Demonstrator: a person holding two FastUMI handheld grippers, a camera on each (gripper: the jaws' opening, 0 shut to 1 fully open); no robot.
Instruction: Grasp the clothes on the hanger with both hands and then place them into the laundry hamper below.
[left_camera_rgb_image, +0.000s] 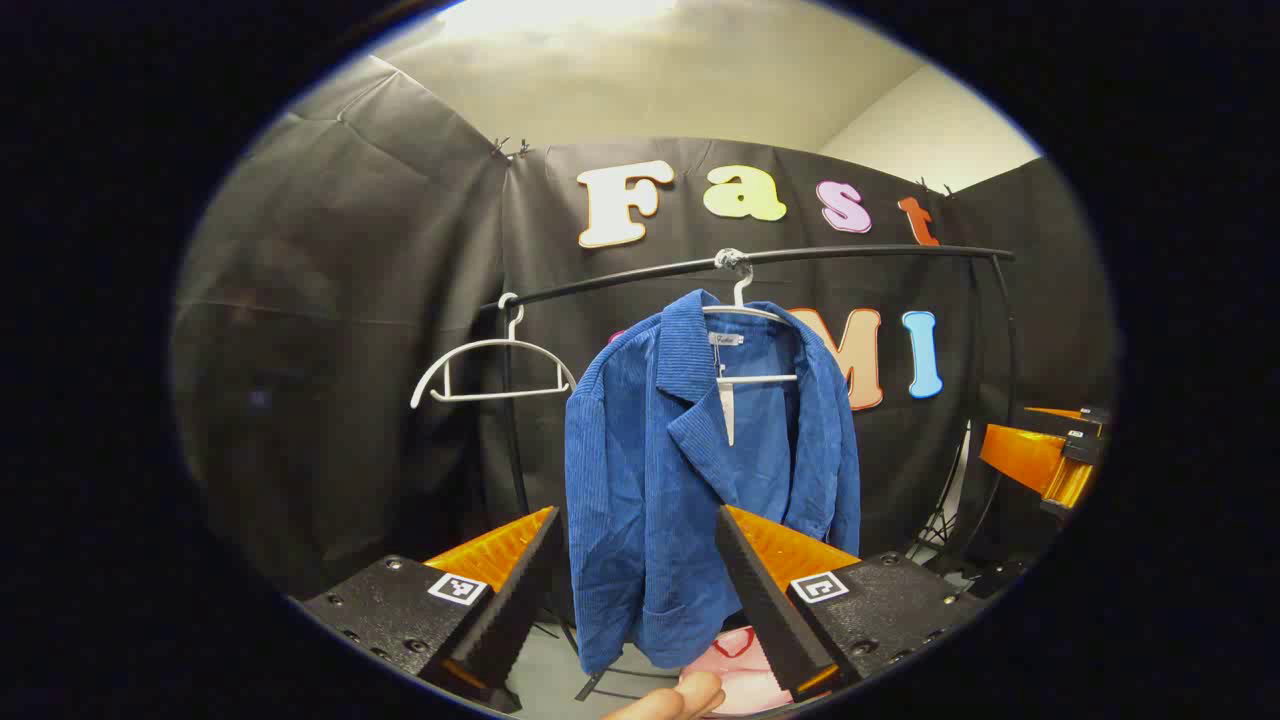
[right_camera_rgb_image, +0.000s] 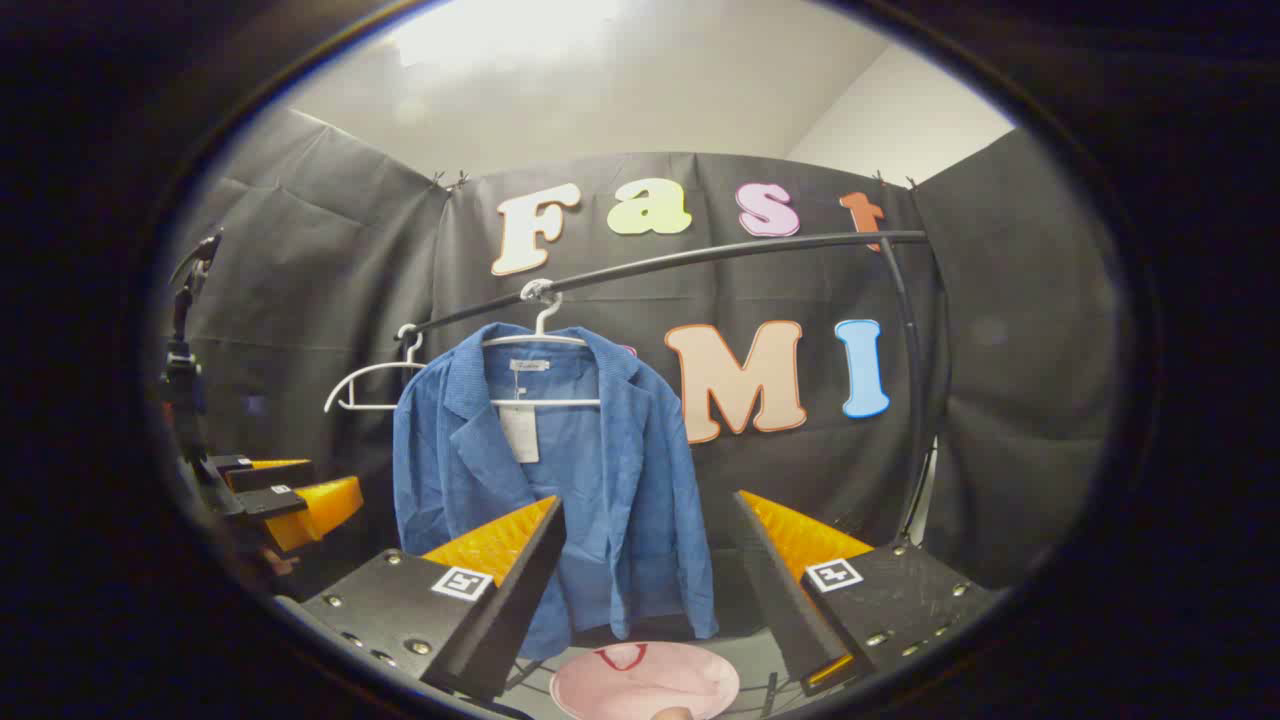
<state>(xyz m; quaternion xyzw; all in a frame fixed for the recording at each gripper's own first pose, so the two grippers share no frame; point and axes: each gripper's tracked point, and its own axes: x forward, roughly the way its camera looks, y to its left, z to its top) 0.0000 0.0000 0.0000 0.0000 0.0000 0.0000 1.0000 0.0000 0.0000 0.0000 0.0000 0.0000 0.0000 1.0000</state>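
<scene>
A blue corduroy jacket (left_camera_rgb_image: 690, 470) (right_camera_rgb_image: 560, 480) hangs on a white hanger (left_camera_rgb_image: 745, 315) (right_camera_rgb_image: 545, 335) from the black rail (left_camera_rgb_image: 820, 256) (right_camera_rgb_image: 720, 255). Below it sits the pink laundry hamper (left_camera_rgb_image: 740, 670) (right_camera_rgb_image: 645, 680). My left gripper (left_camera_rgb_image: 640, 580) is open, its orange and black fingers framing the jacket's lower part from a short distance. My right gripper (right_camera_rgb_image: 645, 580) is open too, some way in front of the jacket's hem. The right gripper (left_camera_rgb_image: 1045, 455) appears at the right edge of the left gripper view, and the left gripper (right_camera_rgb_image: 275, 495) at the left edge of the right gripper view.
An empty white hanger (left_camera_rgb_image: 490, 370) (right_camera_rgb_image: 370, 385) hangs on the rail left of the jacket. The rack's black upright (right_camera_rgb_image: 915, 400) curves down at the right. A fingertip (left_camera_rgb_image: 670, 700) shows at the bottom of the left gripper view.
</scene>
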